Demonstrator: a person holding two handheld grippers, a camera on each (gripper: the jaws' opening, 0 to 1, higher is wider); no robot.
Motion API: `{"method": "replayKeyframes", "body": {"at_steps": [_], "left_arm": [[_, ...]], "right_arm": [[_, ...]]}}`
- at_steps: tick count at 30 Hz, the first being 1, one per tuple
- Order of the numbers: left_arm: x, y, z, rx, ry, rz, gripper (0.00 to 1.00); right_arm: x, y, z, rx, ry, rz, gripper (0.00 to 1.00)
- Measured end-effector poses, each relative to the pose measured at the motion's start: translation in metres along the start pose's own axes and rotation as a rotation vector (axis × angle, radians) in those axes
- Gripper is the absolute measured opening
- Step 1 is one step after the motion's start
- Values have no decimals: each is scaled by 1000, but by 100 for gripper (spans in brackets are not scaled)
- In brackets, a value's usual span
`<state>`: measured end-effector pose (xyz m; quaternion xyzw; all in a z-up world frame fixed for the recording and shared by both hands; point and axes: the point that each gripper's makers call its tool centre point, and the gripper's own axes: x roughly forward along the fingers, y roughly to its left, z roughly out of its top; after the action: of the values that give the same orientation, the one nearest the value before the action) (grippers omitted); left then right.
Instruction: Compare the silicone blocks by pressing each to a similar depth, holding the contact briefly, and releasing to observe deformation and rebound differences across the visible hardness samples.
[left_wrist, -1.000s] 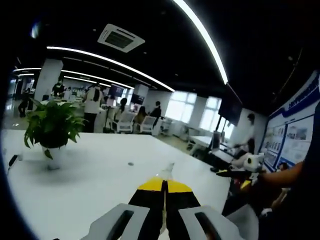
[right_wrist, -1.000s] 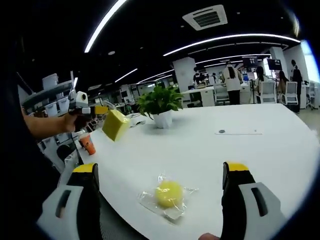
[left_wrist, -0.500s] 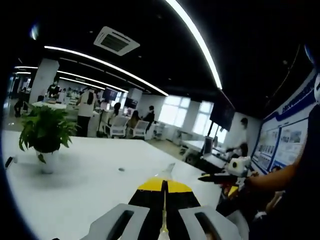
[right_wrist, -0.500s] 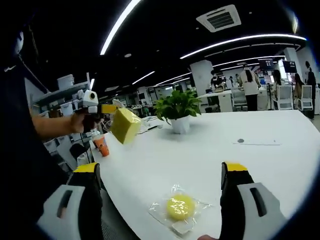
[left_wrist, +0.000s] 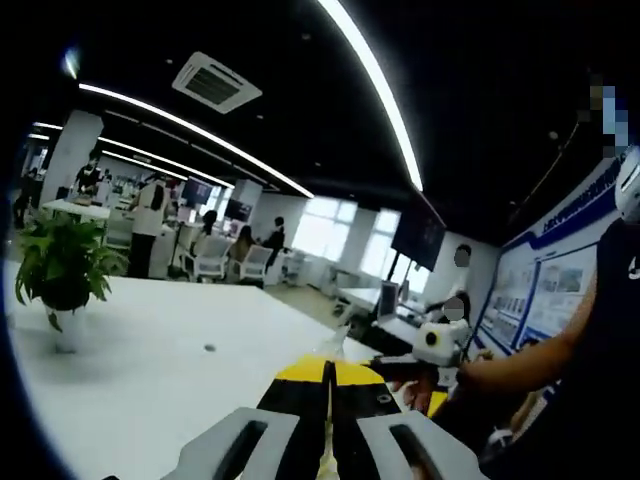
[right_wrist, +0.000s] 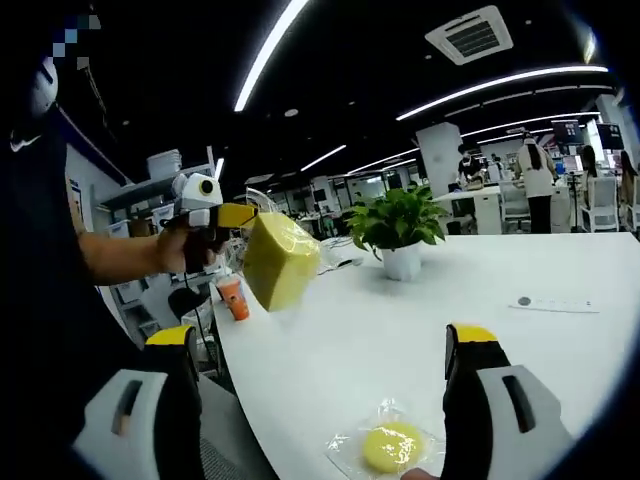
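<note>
A bagged yellow silicone block (right_wrist: 281, 260) is held in the air above the near left edge of the white table (right_wrist: 480, 330), clamped at its clear wrapping between the closed jaws of the left gripper (right_wrist: 243, 215) (its yellow tips are seen pressed together in the left gripper view (left_wrist: 325, 375)). A round yellow silicone sample (right_wrist: 391, 447) in a clear bag is seen lying on the table between the wide-open, empty jaws of the right gripper (right_wrist: 325, 350). A potted plant (right_wrist: 398, 228) and an orange cup (right_wrist: 237, 298) stand farther off.
</note>
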<state>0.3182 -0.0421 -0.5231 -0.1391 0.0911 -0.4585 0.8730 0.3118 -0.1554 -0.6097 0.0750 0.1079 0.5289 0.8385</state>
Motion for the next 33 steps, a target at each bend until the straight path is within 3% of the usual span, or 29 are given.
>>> {"method": "replayKeyframes", "body": {"at_steps": [16, 19, 21, 25, 31, 33], "left_arm": [[6, -26, 12, -28, -30, -102, 0], [6, -33, 14, -38, -33, -137, 0], [6, -36, 15, -37, -35, -146, 0], [7, -41, 17, -40, -36, -172, 0], [9, -44, 19, -55, -36, -196, 0], [9, -44, 20, -58, -42, -199, 0]], "right_arm": [[46, 32, 24, -22, -19, 145, 90], [51, 44, 34, -3, -65, 211, 81], [55, 48, 33, 16, -55, 239, 76], [63, 48, 28, 26, -33, 249, 72], [65, 57, 32, 44, -47, 286, 57], [65, 58, 34, 50, -54, 290, 57]]}}
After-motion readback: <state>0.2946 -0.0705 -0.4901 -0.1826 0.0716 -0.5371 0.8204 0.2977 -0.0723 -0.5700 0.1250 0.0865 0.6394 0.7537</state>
